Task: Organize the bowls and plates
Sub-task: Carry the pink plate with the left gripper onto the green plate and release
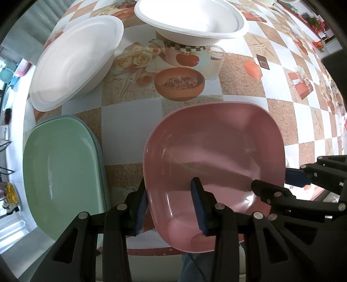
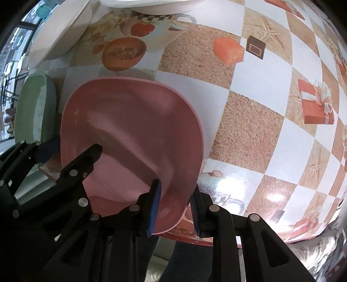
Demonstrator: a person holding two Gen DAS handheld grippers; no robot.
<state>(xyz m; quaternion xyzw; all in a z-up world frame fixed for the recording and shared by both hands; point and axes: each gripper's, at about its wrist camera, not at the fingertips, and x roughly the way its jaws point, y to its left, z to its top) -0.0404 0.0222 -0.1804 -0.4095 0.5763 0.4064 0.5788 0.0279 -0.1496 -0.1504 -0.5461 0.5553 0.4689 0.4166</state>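
Note:
A pink square bowl (image 1: 212, 151) hangs just above the near part of the table, carried by both grippers. My left gripper (image 1: 170, 206) is shut on the pink bowl's left wall, one blue pad outside and one inside. My right gripper (image 2: 175, 209) is shut on the pink bowl's (image 2: 130, 130) right rim, which runs between its pads. In the left wrist view the right gripper (image 1: 279, 180) shows at the bowl's far right side. A green plate (image 1: 63, 173) lies to the left on top of a blue one.
Two white foam bowls stand further back: one at the left (image 1: 76, 65), one at the top middle (image 1: 190, 19). The table (image 1: 130, 125) has a checkered printed cloth; its front edge (image 2: 216, 240) runs just under the grippers. Shelves with clutter sit off the left.

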